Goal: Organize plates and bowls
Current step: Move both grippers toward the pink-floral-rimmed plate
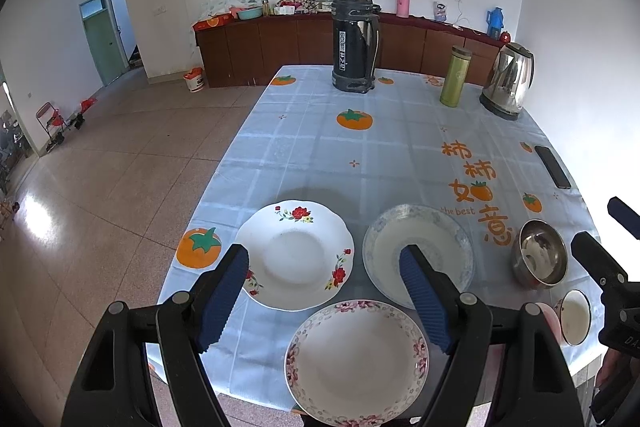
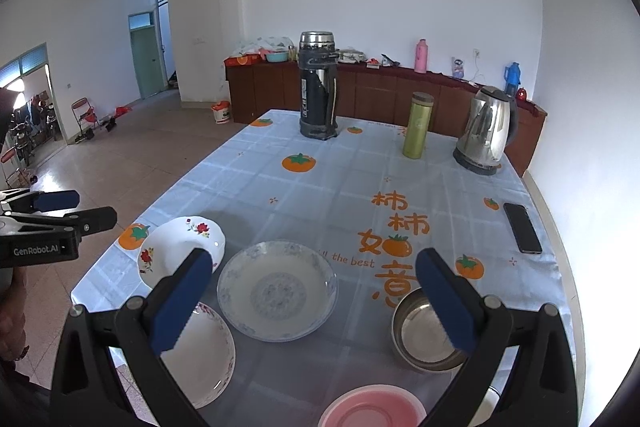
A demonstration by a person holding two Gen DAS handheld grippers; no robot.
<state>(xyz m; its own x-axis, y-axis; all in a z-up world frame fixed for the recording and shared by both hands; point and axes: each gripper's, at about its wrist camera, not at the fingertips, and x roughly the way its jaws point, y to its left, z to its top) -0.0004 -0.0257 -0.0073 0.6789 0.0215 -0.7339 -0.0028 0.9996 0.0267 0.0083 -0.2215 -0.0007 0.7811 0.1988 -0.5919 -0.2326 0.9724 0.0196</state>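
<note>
A white plate with red flowers (image 1: 294, 254) (image 2: 176, 247) lies at the table's near left. A pink-rimmed plate (image 1: 356, 359) (image 2: 204, 355) lies at the front edge. A blue-patterned plate (image 1: 424, 243) (image 2: 276, 291) sits in the middle. A steel bowl (image 1: 540, 253) (image 2: 424, 335) is to its right. A pink bowl (image 2: 370, 407) (image 1: 574, 315) sits near the front right. My left gripper (image 1: 324, 299) is open and empty above the plates. My right gripper (image 2: 316, 303) is open and empty above the blue plate and steel bowl.
A black thermos (image 1: 354, 37), a green flask (image 1: 454, 77) and a steel kettle (image 1: 508, 81) stand at the table's far end. A phone (image 2: 522, 227) lies at the right edge. A wooden sideboard (image 2: 360, 95) runs along the back wall.
</note>
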